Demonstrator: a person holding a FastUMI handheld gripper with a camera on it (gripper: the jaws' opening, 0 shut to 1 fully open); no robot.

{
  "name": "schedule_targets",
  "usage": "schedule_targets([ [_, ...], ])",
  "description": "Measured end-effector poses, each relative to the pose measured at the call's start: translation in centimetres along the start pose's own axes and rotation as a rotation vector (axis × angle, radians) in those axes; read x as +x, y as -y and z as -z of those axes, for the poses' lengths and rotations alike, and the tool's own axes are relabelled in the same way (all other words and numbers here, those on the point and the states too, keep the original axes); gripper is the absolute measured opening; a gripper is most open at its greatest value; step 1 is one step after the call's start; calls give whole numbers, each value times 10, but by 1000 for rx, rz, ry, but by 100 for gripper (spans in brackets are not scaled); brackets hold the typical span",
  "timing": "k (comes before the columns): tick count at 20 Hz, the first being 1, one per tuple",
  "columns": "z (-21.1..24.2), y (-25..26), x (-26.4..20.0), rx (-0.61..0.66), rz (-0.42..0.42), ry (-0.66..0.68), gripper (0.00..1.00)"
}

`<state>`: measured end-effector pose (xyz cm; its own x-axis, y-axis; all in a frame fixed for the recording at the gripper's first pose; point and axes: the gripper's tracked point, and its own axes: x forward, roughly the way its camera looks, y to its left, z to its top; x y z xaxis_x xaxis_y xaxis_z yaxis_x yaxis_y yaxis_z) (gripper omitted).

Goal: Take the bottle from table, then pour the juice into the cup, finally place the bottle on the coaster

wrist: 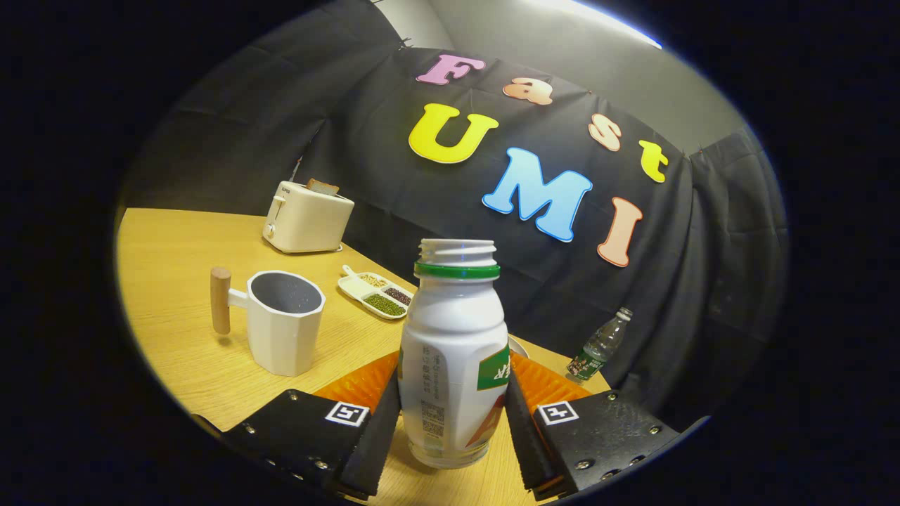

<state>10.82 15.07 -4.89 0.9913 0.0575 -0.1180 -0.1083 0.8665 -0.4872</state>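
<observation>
A white juice bottle (453, 358) with a green neck ring and no cap stands between my two fingers, and the gripper (453, 404) is shut on its lower body. The bottle looks lifted slightly above the wooden table (176, 337), and the whole scene is tilted. A white cup (285, 320) with a wooden handle stands to the left, just beyond the left finger, its mouth open and dark inside. A pale round edge (519, 346), perhaps the coaster, peeks out behind the bottle on the right.
A cream toaster (307, 216) with bread in it stands at the back of the table. A white divided dish (376, 290) with beans lies between the cup and the bottle. A clear plastic water bottle (599, 346) stands near the table's right edge.
</observation>
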Motion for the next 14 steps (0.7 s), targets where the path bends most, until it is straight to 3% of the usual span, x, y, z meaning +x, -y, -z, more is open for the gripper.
schedule_targets([
  [14,-4,-26,20,-267,-17,-43,73],
])
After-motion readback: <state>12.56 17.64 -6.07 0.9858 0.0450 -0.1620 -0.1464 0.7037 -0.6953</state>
